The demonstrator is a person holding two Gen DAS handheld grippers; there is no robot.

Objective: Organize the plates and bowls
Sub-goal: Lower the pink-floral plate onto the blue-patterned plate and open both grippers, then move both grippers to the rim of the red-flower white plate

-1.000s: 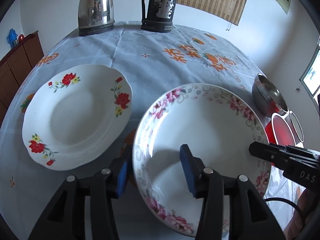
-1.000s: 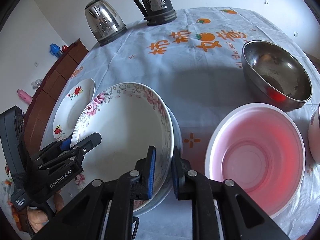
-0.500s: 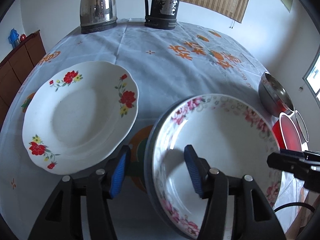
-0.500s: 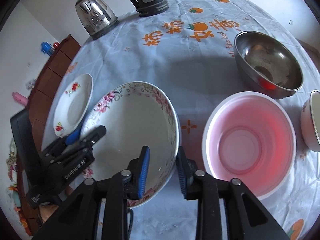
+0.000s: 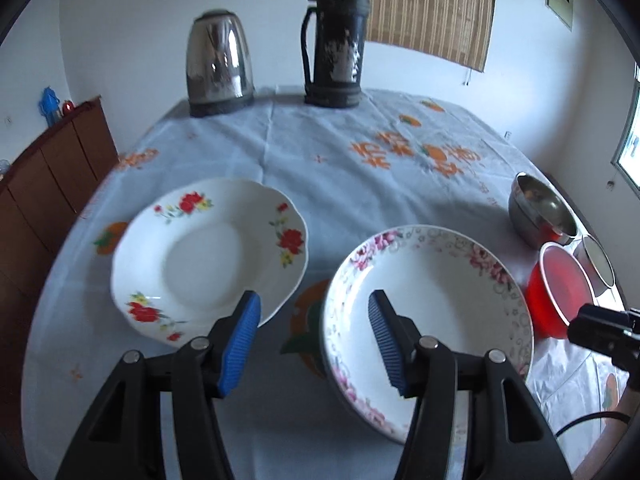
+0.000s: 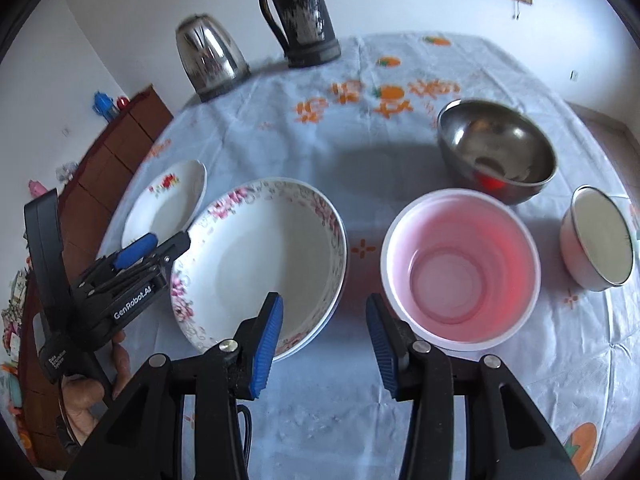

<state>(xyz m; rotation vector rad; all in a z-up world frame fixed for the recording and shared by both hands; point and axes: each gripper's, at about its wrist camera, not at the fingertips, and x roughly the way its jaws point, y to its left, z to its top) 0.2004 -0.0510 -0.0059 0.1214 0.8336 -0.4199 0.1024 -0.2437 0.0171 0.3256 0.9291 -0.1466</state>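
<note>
At the far left a brown wooden cabinet [image 5: 48, 184] stands beside the table, whose pale blue cloth [image 5: 344, 168] carries orange prints. On the cloth's left part lies the red-flowered plate [image 5: 208, 252], flat and by itself. The left gripper [image 5: 314, 336] hangs above the near edge of the cloth with its blue-padded jaws spread wide and nothing between them; its left pad overlaps the near rim of the red-flowered plate in the left wrist view, and its right pad sits over the pink-flowered plate [image 5: 436, 300], though contact cannot be judged. That pink-flowered plate rests just right of the red-flowered one, apart from it, and the right wrist view shows a second rim under it, so it lies on top of another plate. At the back of the table stand a steel kettle [image 5: 219, 62] and, to its right, a dark worn thermos jug [image 5: 335, 40]. The right gripper [image 6: 324, 336] is likewise wide open and empty, poised over bare cloth between the pink-flowered plate and the red plastic bowl [image 6: 460, 268]. Behind that bowl, touching or nearly so, sits a steel bowl [image 6: 496, 150], and farthest right a white enamel bowl [image 6: 596, 244].
</note>
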